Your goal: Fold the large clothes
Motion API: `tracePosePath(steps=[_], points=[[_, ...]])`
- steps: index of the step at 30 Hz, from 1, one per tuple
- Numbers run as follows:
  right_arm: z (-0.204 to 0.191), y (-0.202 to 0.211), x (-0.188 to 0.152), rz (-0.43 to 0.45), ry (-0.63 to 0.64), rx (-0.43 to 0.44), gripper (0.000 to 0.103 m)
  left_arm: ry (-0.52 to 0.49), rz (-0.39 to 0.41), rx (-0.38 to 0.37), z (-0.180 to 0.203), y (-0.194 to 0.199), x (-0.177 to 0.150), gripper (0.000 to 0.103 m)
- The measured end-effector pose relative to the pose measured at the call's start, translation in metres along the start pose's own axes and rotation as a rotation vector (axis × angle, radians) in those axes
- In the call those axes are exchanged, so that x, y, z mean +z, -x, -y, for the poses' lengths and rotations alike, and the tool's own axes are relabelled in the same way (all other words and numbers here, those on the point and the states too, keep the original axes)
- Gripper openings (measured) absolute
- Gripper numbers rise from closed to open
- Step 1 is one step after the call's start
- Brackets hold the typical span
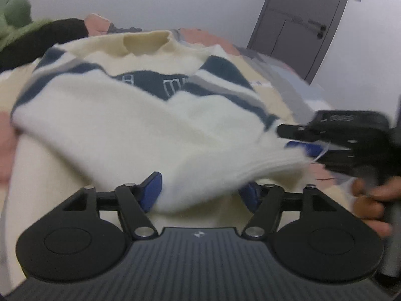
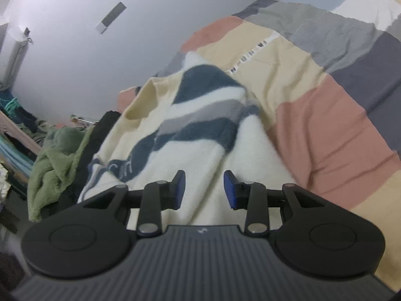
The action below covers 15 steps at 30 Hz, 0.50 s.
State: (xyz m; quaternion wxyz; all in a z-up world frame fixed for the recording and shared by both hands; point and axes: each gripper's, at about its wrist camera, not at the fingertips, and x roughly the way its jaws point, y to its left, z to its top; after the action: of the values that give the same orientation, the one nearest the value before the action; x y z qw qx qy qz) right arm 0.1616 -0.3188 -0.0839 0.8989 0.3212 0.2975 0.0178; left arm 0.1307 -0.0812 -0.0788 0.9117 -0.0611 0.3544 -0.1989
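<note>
A cream sweater [image 1: 120, 125] with navy and grey stripes lies on the bed, collar [image 1: 147, 41] at the far end. Its lower part is folded up over the chest and sags across my left gripper [image 1: 200, 193]. That gripper is open, its blue pads wide apart, with the fabric draped loosely between them. In the left wrist view my right gripper [image 1: 305, 145] sits at the right, where the ribbed hem [image 1: 270, 170] reaches in between its fingers. In the right wrist view the right gripper [image 2: 205, 189] has its pads apart over the sweater [image 2: 175, 155], and no pinch shows.
A patchwork bed cover [image 2: 325, 125] in pink, cream and grey spreads under the sweater. A green fleece garment [image 2: 55, 165] and a black garment [image 1: 50, 40] lie at the sweater's left. A grey door [image 1: 300, 25] stands behind. A hand [image 1: 371, 200] holds the right gripper's handle.
</note>
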Motion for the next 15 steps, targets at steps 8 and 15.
tracePosePath(steps=[8, 15], points=[[-0.004, 0.002, -0.014, -0.076, -0.028, 0.114, 0.056, 0.145, -0.004, 0.06, -0.02, 0.067, -0.023, 0.074], [-0.019, -0.009, -0.032, -0.166, 0.045, 0.103, 0.056, 0.231, 0.042, 0.116, -0.044, 0.096, -0.025, 0.076]])
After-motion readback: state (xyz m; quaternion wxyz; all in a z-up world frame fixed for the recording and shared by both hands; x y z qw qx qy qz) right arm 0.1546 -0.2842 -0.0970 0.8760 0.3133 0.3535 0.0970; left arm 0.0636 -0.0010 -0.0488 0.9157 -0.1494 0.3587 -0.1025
